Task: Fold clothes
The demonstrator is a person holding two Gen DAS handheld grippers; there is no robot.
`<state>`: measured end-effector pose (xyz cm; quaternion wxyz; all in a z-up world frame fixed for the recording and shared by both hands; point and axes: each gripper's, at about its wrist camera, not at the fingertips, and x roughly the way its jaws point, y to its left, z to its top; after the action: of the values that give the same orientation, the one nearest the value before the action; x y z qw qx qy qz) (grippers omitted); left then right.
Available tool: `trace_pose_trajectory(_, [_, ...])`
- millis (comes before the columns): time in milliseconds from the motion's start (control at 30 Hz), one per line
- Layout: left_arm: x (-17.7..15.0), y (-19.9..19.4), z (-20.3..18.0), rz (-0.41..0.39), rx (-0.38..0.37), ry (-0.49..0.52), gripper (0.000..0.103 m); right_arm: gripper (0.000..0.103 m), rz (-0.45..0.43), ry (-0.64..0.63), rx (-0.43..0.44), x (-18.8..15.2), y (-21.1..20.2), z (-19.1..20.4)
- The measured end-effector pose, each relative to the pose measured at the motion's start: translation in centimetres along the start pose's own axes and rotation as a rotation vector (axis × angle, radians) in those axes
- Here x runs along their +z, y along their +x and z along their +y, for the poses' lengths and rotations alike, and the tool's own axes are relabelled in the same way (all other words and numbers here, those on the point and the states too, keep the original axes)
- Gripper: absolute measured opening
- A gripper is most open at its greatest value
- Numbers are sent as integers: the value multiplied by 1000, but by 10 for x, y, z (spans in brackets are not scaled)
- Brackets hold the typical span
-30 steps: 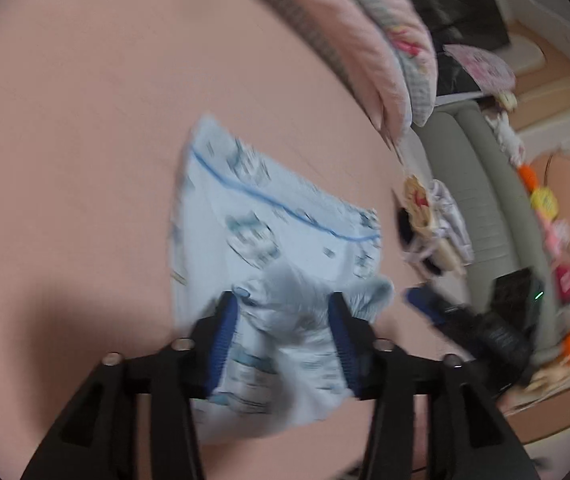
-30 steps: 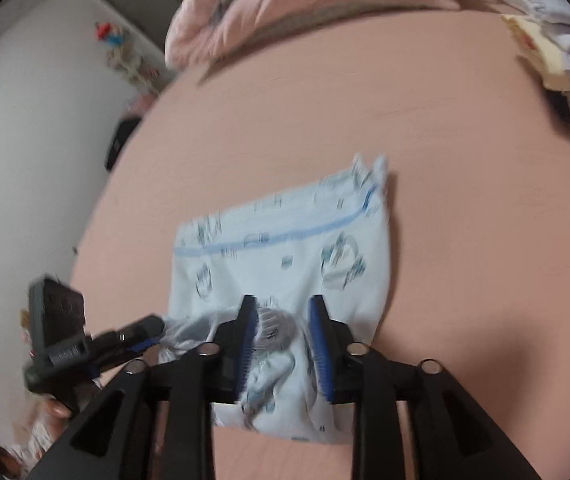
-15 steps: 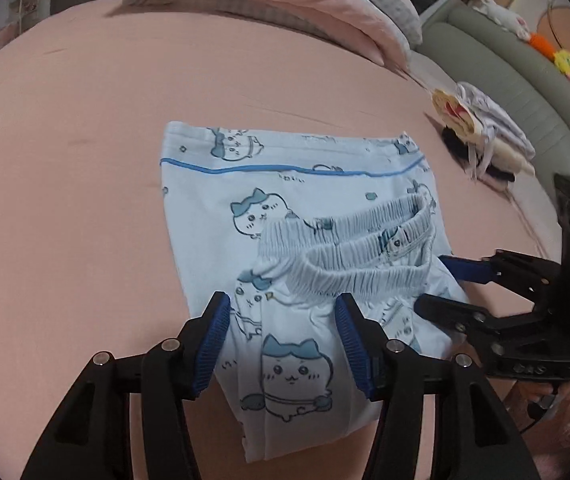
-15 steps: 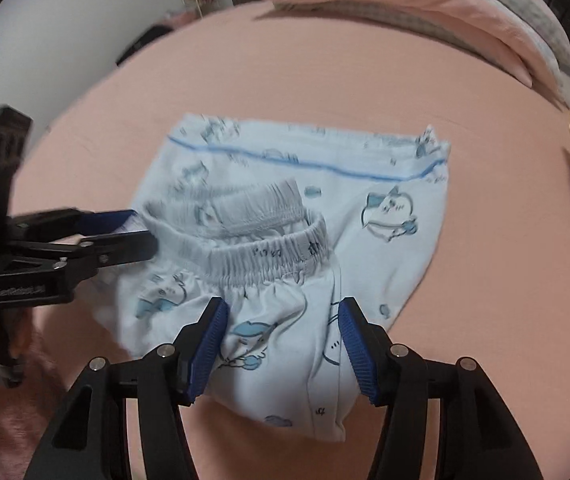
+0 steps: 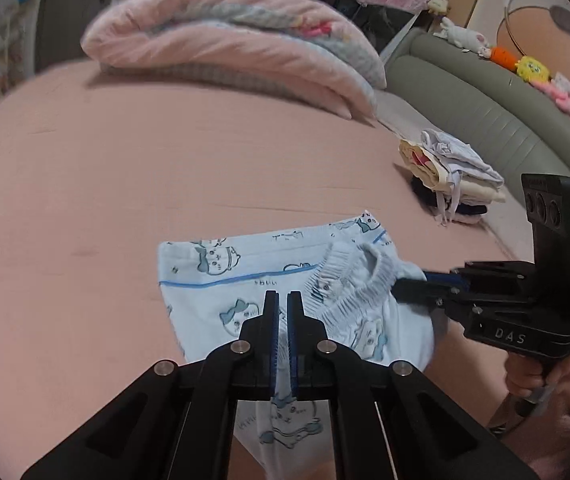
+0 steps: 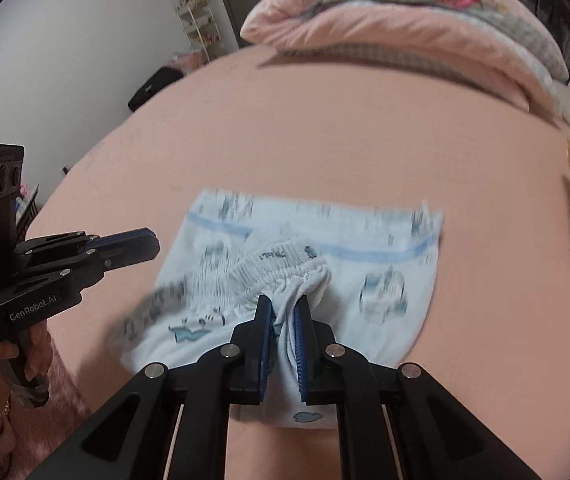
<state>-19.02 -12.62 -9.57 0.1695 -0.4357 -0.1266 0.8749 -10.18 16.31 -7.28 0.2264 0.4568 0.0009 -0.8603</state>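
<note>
Pale-blue cartoon-print shorts point(image 6: 385, 280) lay on the pink bed point(image 6: 325, 128), long axis crosswise; the right tool point(image 6: 283, 312), just closed, pinched their gathered waistband point(image 6: 285, 268); the left tool point(image 5: 280, 300), just closed, seemingly empty, sat over the opposite side.

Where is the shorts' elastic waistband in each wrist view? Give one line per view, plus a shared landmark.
Left wrist view: the elastic waistband is right of centre, bunched on the blue shorts.
Right wrist view: the waistband is near the centre, slightly below the middle.
Shared landmark: the rolled pink quilt, along the top of both views.
</note>
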Motion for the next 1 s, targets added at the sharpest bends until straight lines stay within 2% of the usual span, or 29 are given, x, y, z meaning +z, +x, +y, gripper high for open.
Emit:
trace_pose_trajectory(67, [1,10,19,46,-57,-92,3,9,66,-3,2,8,15,-5])
trace_pose_trajectory(167, [-12,14,32,81,-66,-135,10,11,174,19,13,3,35,-19])
trace_pose_trajectory(233, [-24,13,26,104,-61,-111,22,24,197,10,13,-5,37,-23])
trace_pose_trajectory(267, [-29,14,23,124,-56,-105,35,28,204,1,6,-9,38,-24])
trace_pose_trajectory(300, [-32,16,20,132,-36,-96,44,34,212,-5,1,-12,39,-25])
trace_pose_trajectory(333, [-35,18,16,136,-12,-87,44,37,219,-7,-2,-15,41,-25])
trace_pose_trajectory(367, [-39,20,13,141,13,-77,44,38,226,-4,-3,-18,42,-25])
trace_pose_trajectory(433, [-42,26,5,143,11,-57,43,38,229,11,7,-21,42,-27])
trace_pose_trajectory(500, [-43,28,-6,134,16,-3,6,37,221,13,47,-23,39,-25])
trace_pose_trajectory(567, [-42,25,-17,109,56,53,5,23,212,-15,78,-25,36,-17])
trace_pose_trajectory(600, [-37,23,-18,92,59,52,5,11,208,-37,83,-26,34,-12])
trace_pose_trajectory(700, [-15,11,-16,22,56,30,5,10,151,-37,57,-19,24,-11])
trace_pose_trajectory(800, [16,-2,-15,-51,40,35,5,10,36,12,49,1,5,-18])
trace_pose_trajectory(867, [24,23,-1,18,65,7,6,10,-12,33,37,18,0,-24])
trace_pose_trajectory(900, [26,37,7,63,82,-10,6,12,3,42,36,27,7,-27])
trace_pose_trajectory(967, [31,67,23,153,117,-44,8,15,91,45,13,35,39,-36])
trace_pose_trajectory(1000, [33,82,31,198,134,-61,12,20,157,43,-10,33,58,-41])
